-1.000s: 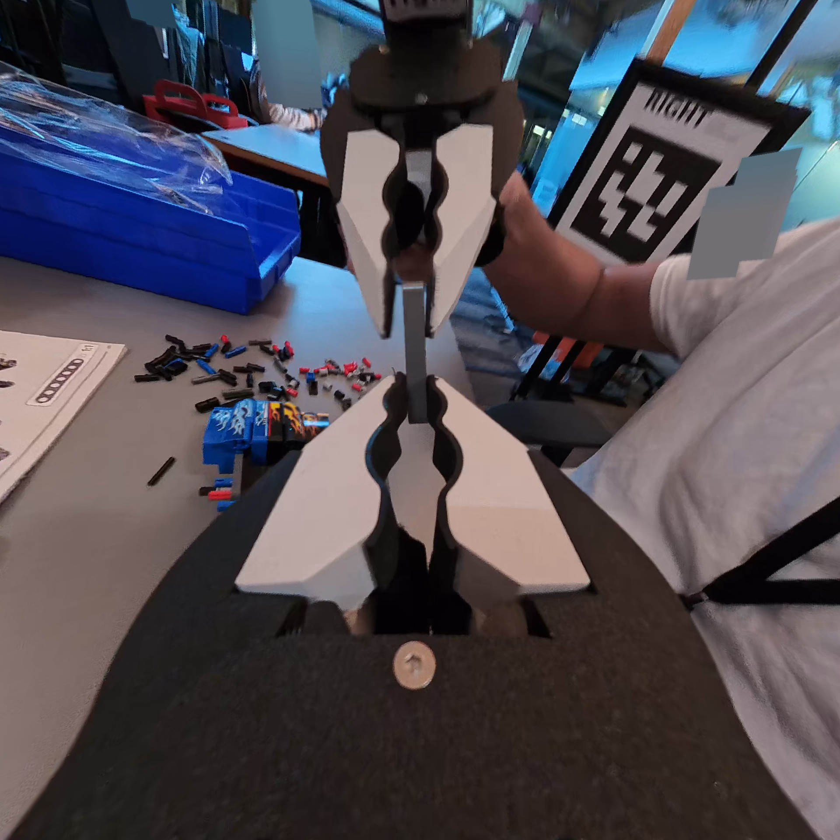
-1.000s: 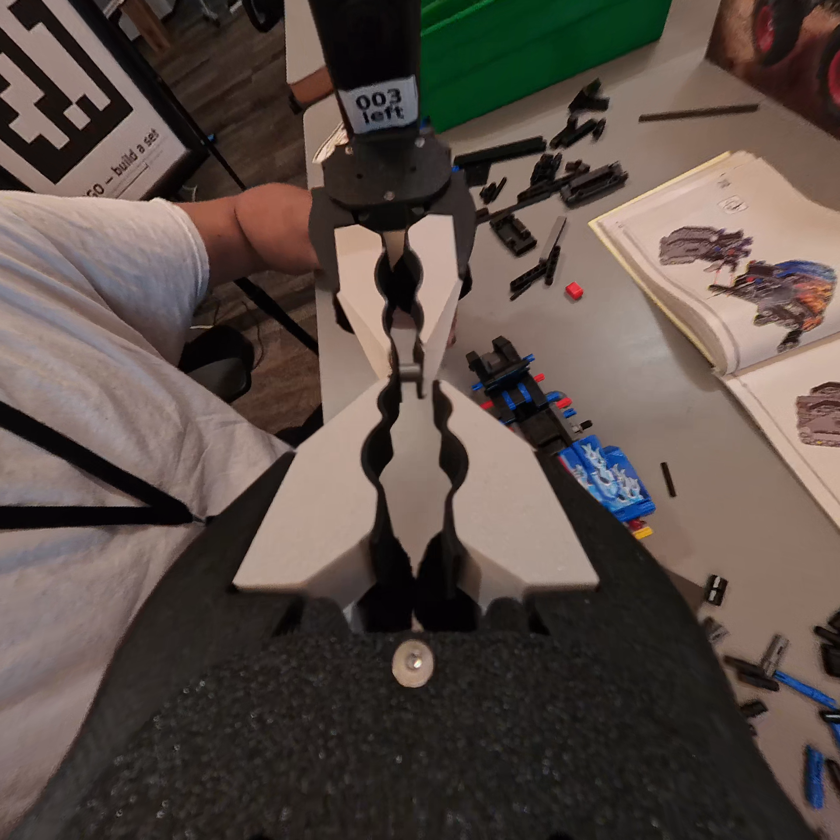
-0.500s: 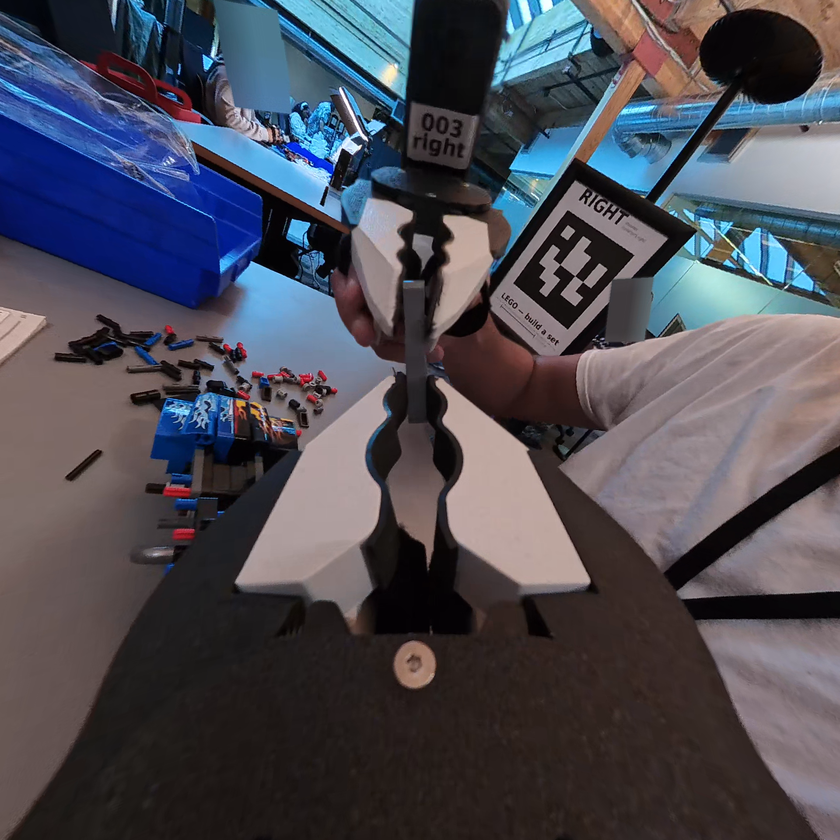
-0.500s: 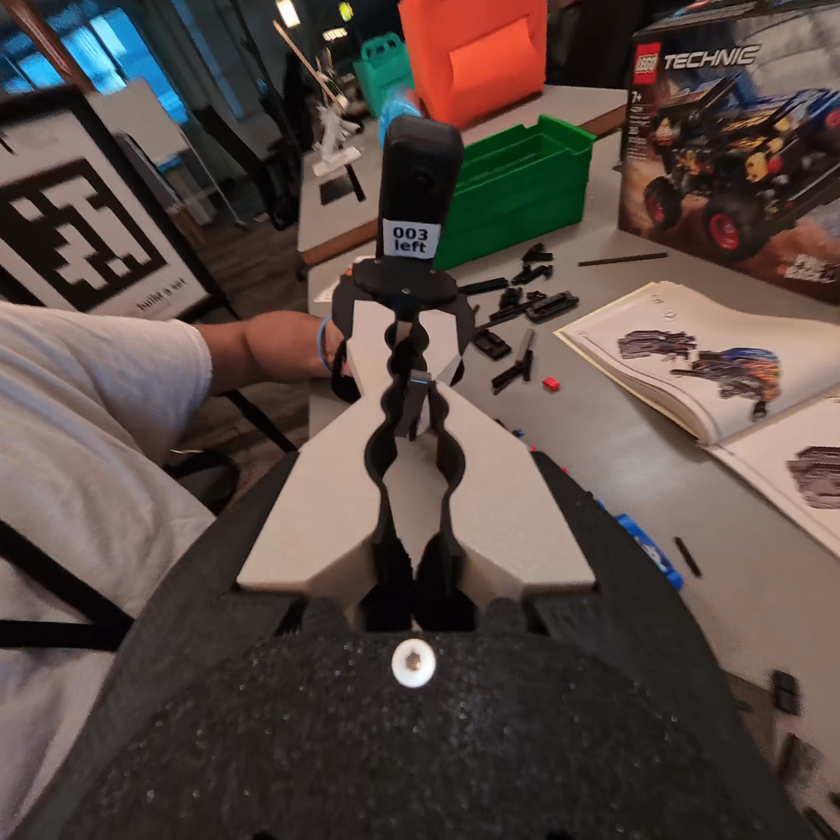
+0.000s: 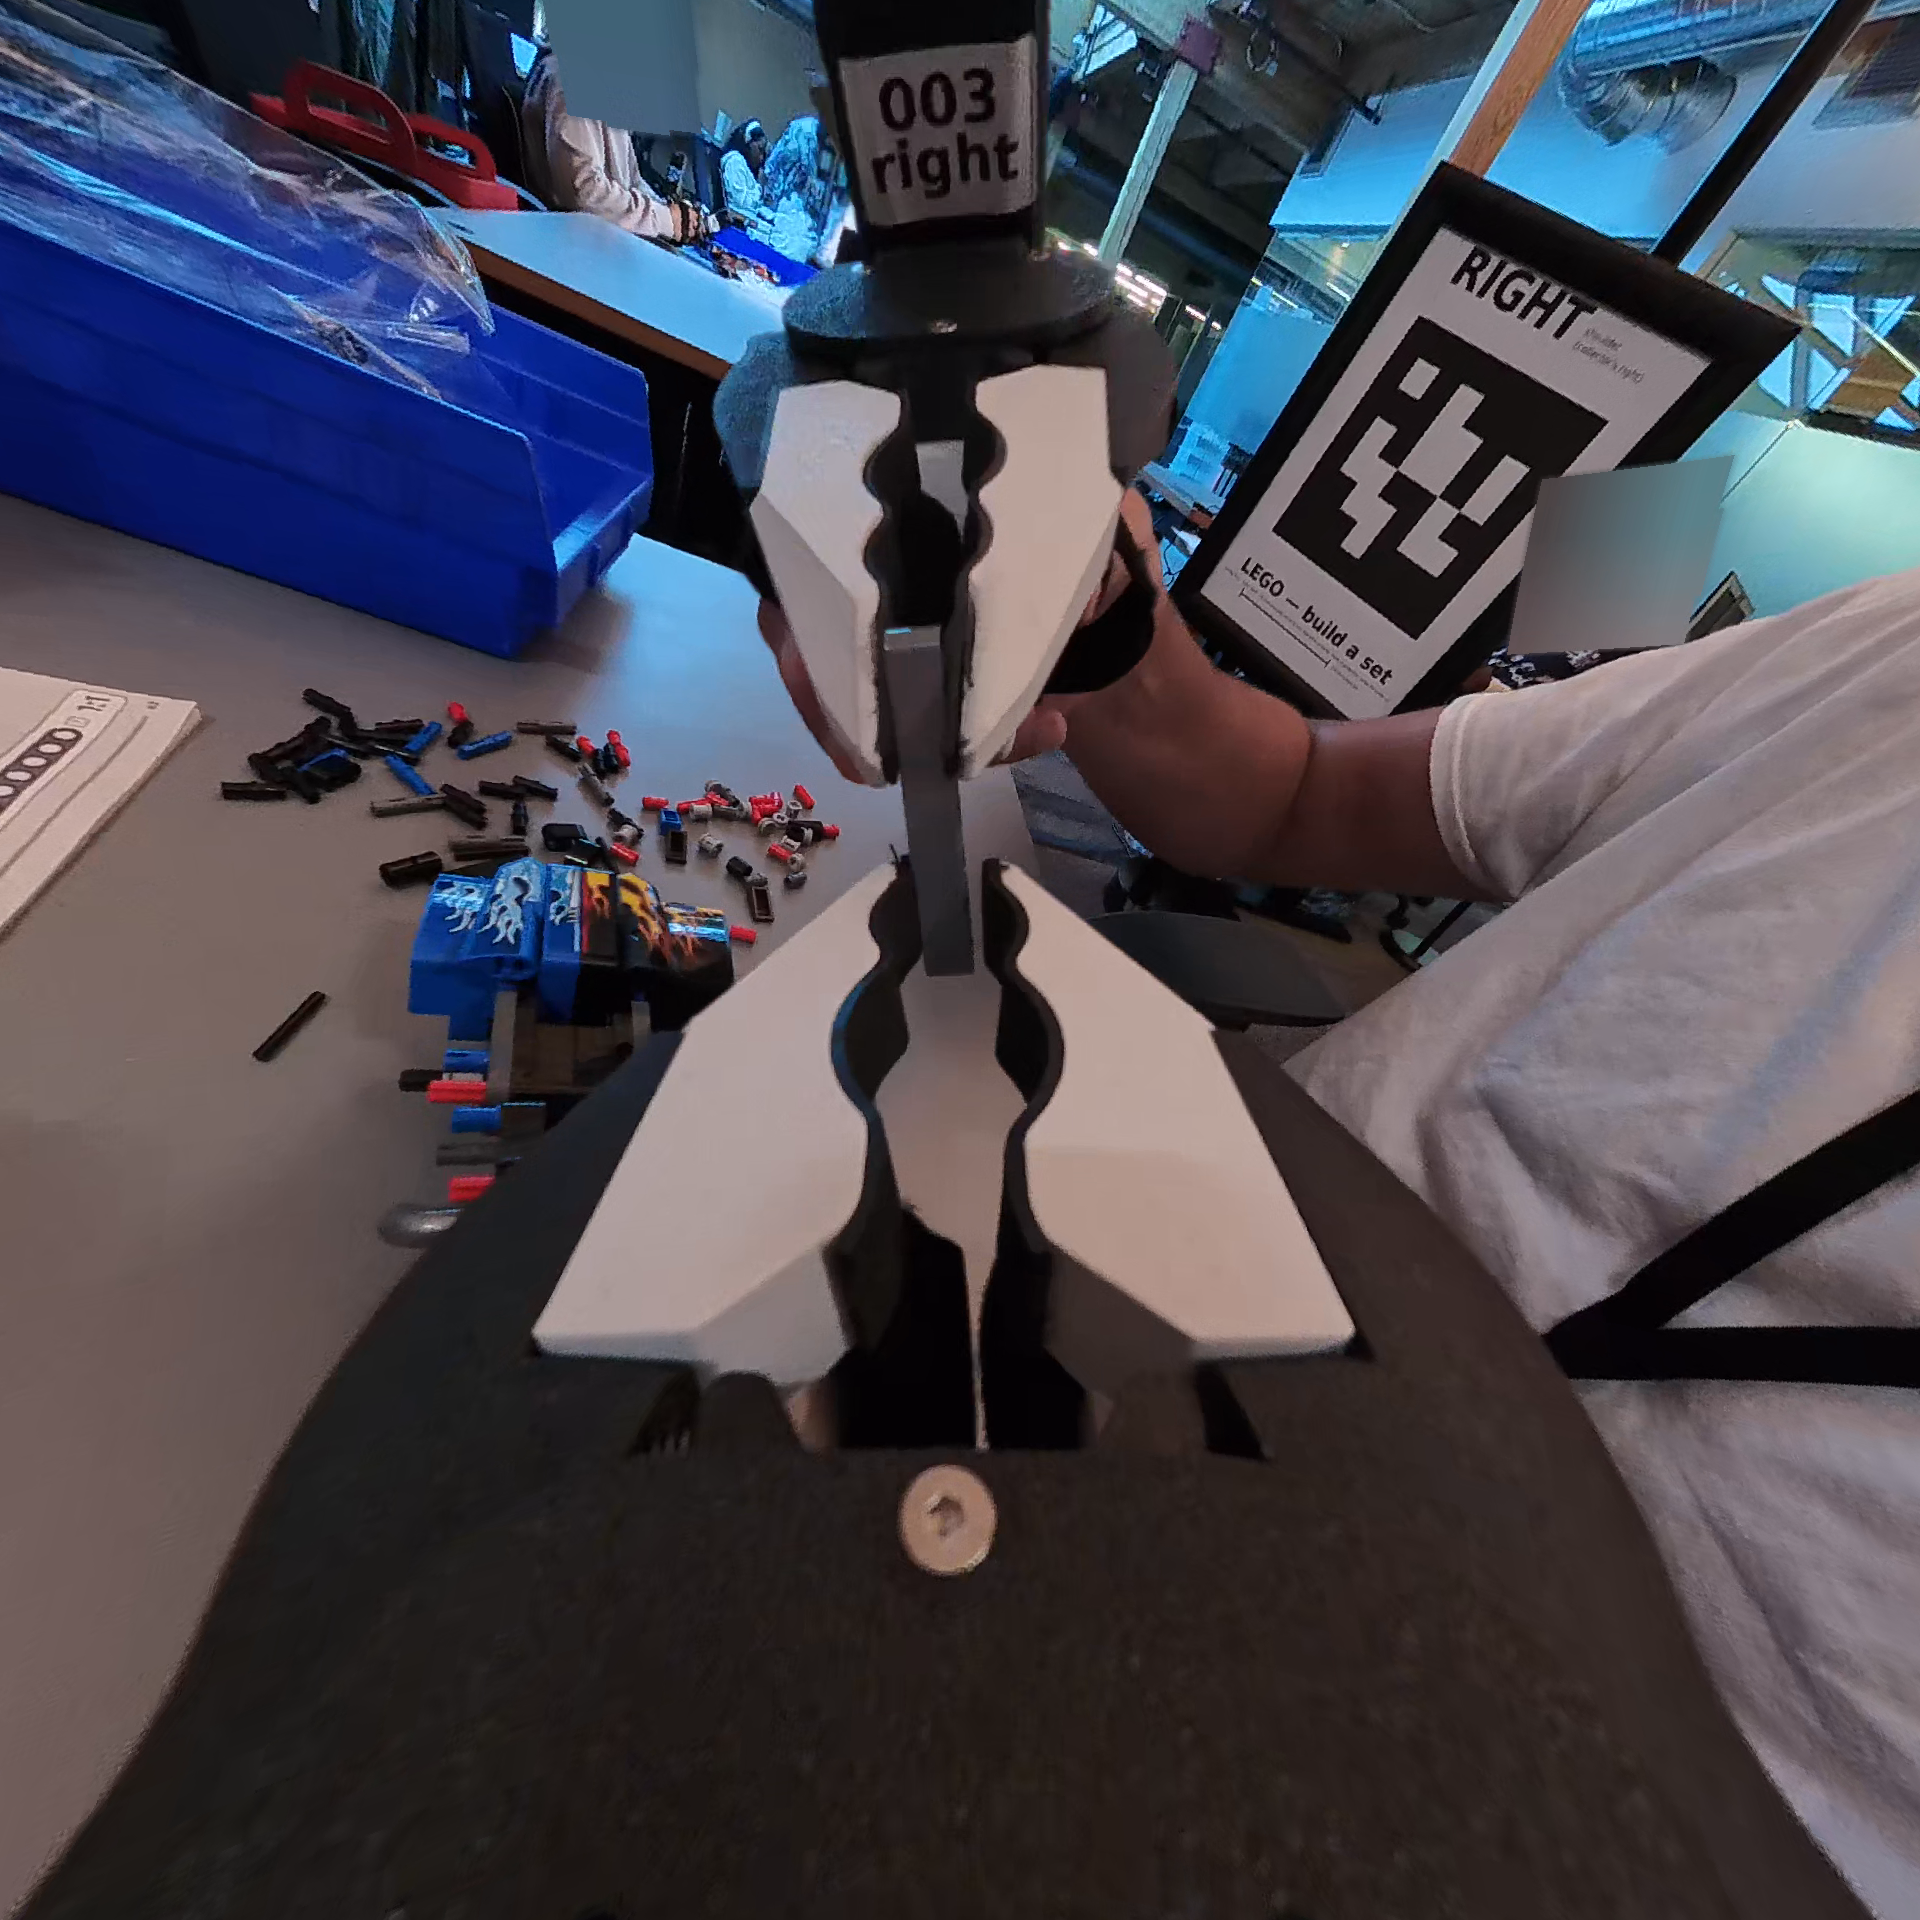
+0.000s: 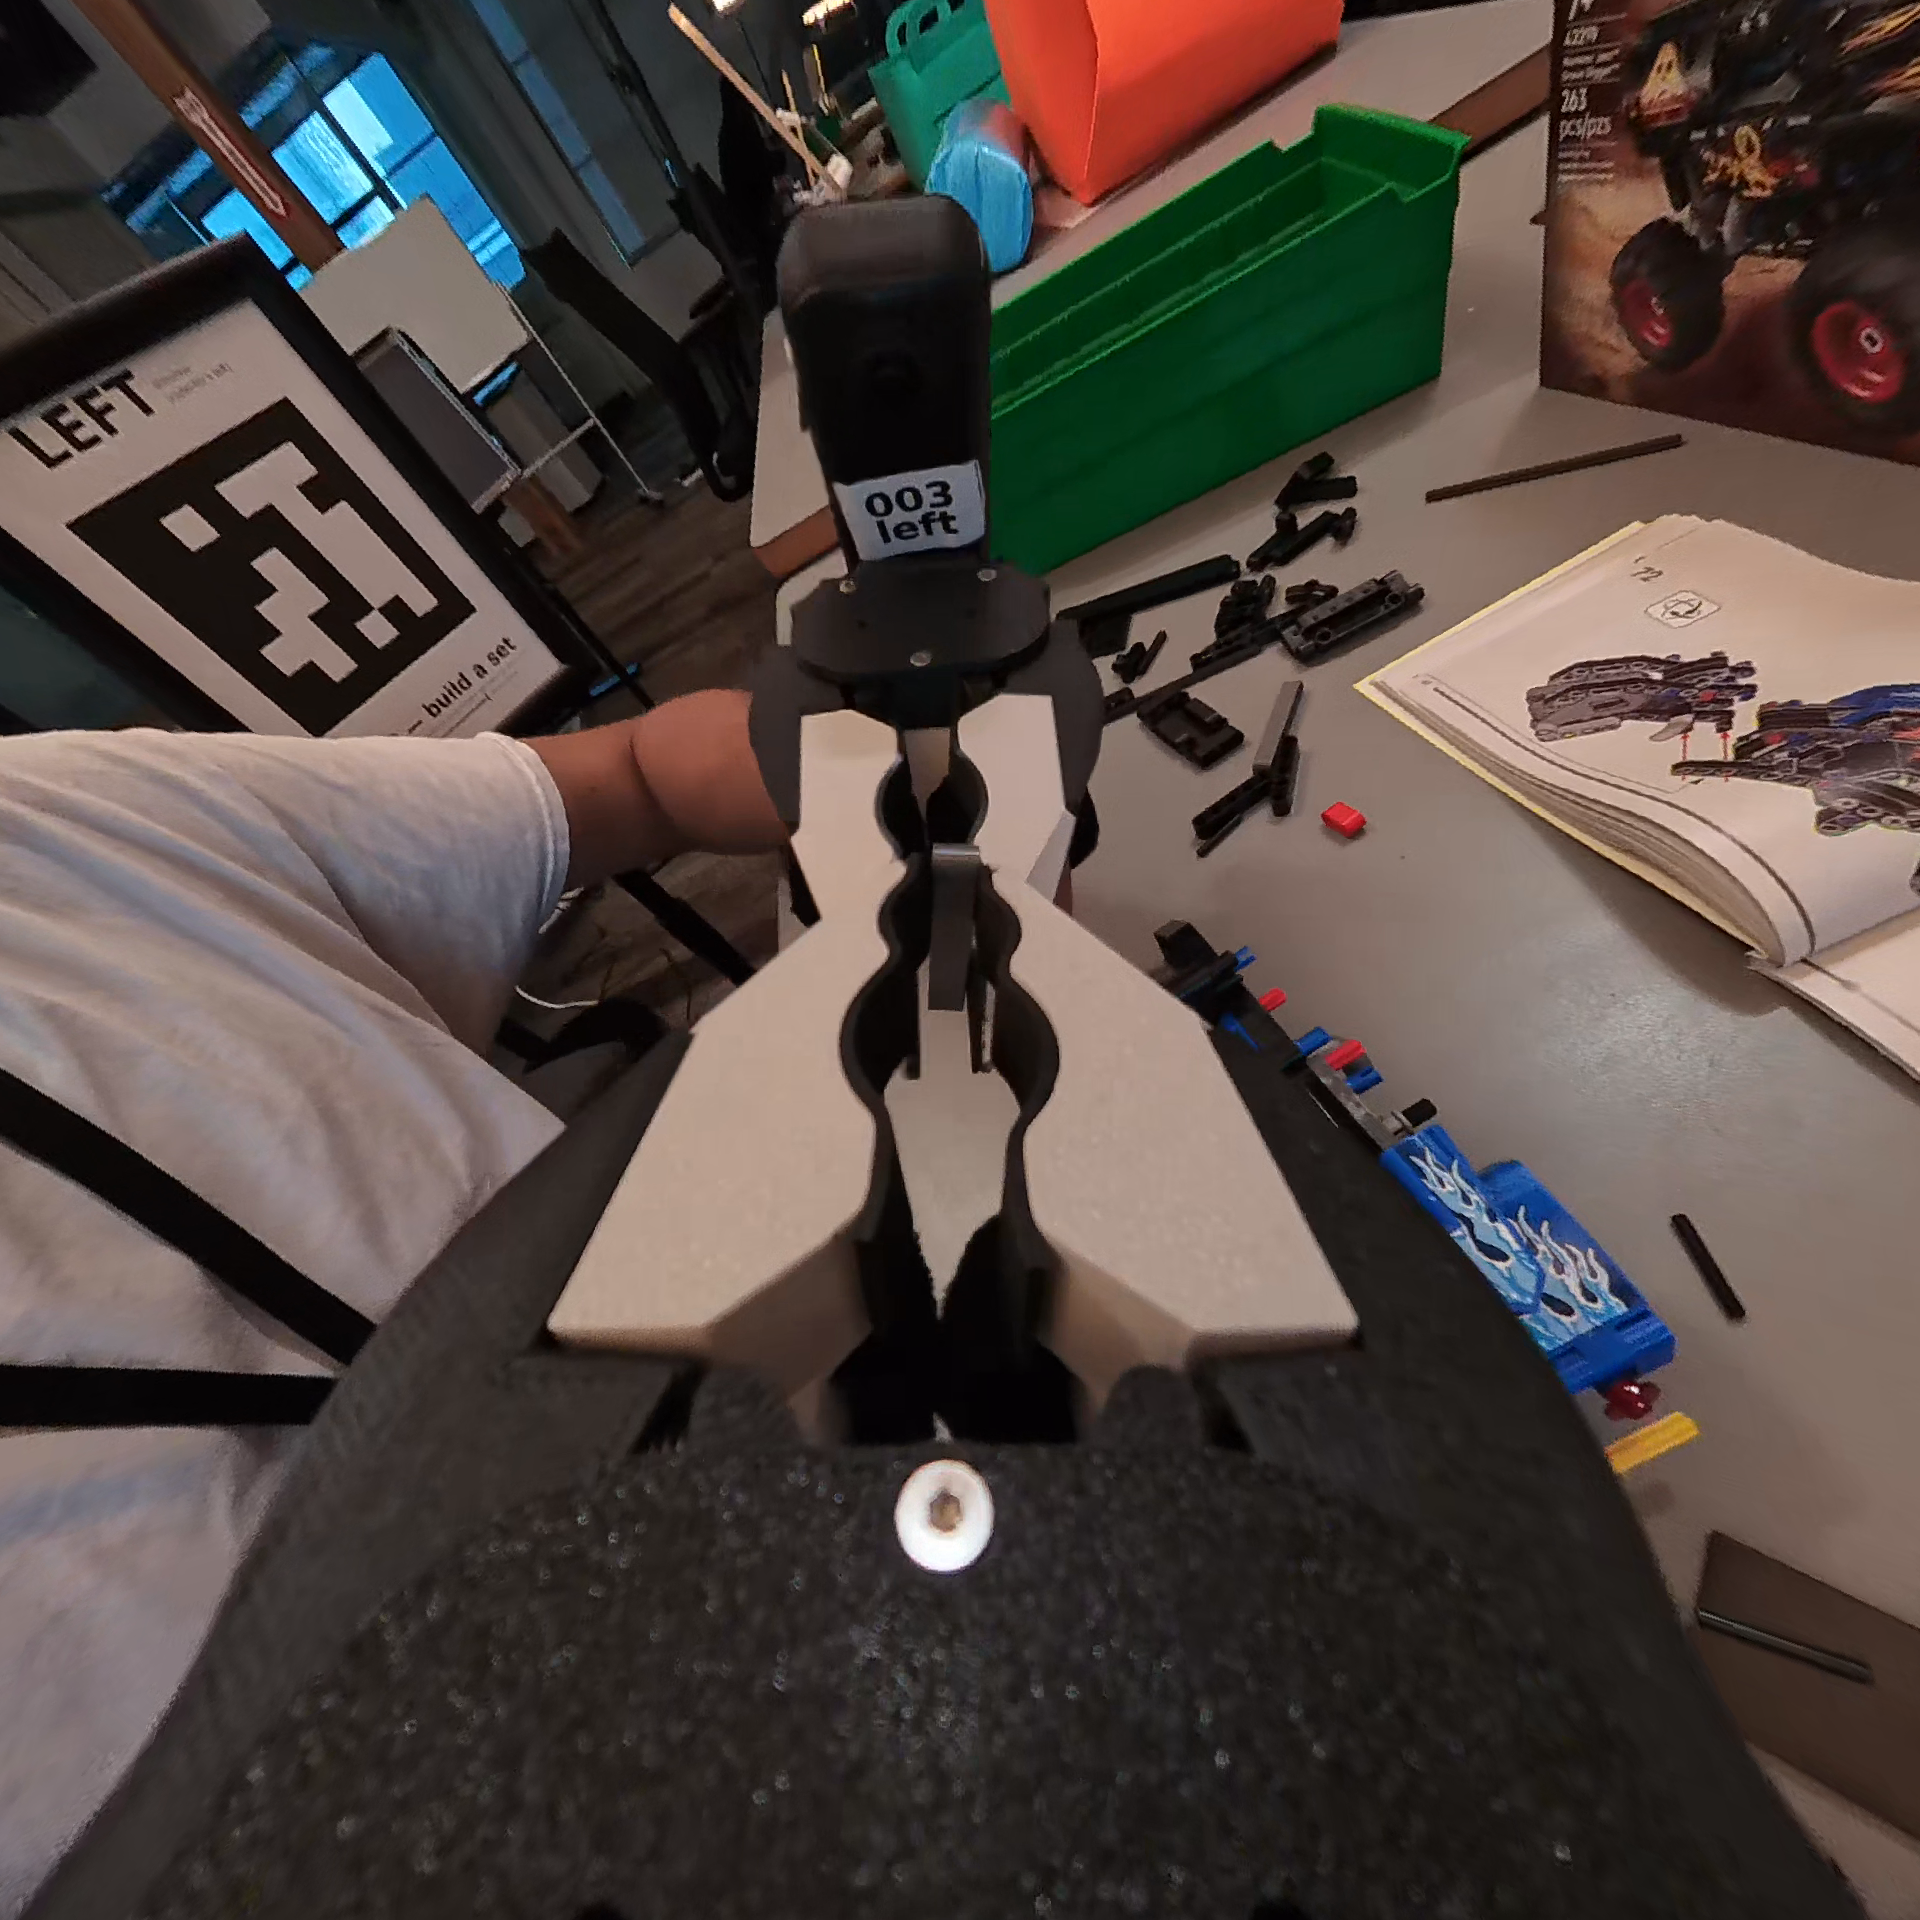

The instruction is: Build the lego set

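A slim grey beam [image 5: 932, 821] hangs in the air between my two grippers, which face each other tip to tip. My left gripper [image 5: 943, 883] is shut on its near end. My right gripper [image 5: 925, 774] is shut on its far end, held by a hand. In the right wrist view the beam [image 6: 951, 925] sits between my right gripper's tips [image 6: 940, 883], with the left gripper [image 6: 935, 831] just beyond. The partly built blue model with flame stickers [image 5: 561, 925] lies on the grey table below; it also shows in the right wrist view [image 6: 1527, 1268].
Loose black, red and blue pins [image 5: 520, 790] lie beyond the model. A blue bin [image 5: 312, 436] stands at the back. An open instruction booklet [image 6: 1662, 748], black parts [image 6: 1278, 623], a green bin [image 6: 1226, 343] and the set's box [image 6: 1745, 208] are on the other side.
Both grippers have stayed joined on the beam. The pair has tilted up from looking down at the table to a more level pose. The beam now sits deeper between my right fingers.
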Action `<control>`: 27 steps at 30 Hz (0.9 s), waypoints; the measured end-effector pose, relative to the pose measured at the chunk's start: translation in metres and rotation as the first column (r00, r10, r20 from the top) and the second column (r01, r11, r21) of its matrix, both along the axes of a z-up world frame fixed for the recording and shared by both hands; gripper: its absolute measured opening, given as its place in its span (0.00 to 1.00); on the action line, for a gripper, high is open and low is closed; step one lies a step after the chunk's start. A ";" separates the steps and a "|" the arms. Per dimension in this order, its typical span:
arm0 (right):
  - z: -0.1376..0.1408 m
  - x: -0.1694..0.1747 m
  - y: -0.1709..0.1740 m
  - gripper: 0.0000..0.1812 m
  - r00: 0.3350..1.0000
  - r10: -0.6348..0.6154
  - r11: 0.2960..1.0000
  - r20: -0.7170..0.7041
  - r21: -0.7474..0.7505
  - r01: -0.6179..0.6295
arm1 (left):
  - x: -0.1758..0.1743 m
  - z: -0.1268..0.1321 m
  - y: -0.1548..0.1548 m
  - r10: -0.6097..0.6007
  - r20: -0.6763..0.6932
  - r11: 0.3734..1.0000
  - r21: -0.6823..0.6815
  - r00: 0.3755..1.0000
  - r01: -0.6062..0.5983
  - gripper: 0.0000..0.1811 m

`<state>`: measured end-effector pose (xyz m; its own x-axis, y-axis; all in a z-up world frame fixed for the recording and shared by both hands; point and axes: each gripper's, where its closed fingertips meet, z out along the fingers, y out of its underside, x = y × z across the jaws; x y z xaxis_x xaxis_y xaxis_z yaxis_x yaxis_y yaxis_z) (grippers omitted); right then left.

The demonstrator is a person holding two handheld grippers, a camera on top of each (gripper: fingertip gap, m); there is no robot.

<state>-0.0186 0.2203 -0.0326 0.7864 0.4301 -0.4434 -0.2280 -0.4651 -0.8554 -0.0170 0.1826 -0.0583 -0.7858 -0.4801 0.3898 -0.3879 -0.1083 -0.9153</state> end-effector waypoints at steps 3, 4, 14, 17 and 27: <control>-0.004 -0.001 -0.001 0.04 0.999 0.014 0.999 0.038 -0.037 -0.013 | 0.000 -0.001 0.000 -0.006 -0.014 1.000 -0.009 1.000 0.006 0.04; -0.005 -0.001 -0.002 0.04 0.998 0.025 0.998 0.049 -0.052 -0.022 | 0.001 0.000 0.001 -0.002 -0.014 1.000 -0.016 1.000 0.001 0.04; 0.006 0.004 0.001 0.04 1.000 -0.001 1.000 -0.013 -0.002 0.001 | 0.004 0.015 0.012 0.026 -0.020 0.990 -0.136 0.999 -0.028 0.03; 0.013 0.004 0.004 0.04 0.999 -0.029 0.998 -0.044 0.046 0.031 | 0.004 0.023 0.016 0.028 -0.019 0.983 -0.180 0.999 -0.031 0.03; 0.017 0.011 0.005 0.04 0.992 -0.100 0.988 -0.074 0.109 0.108 | 0.008 0.025 0.025 0.093 0.025 0.989 -0.117 0.995 -0.089 0.03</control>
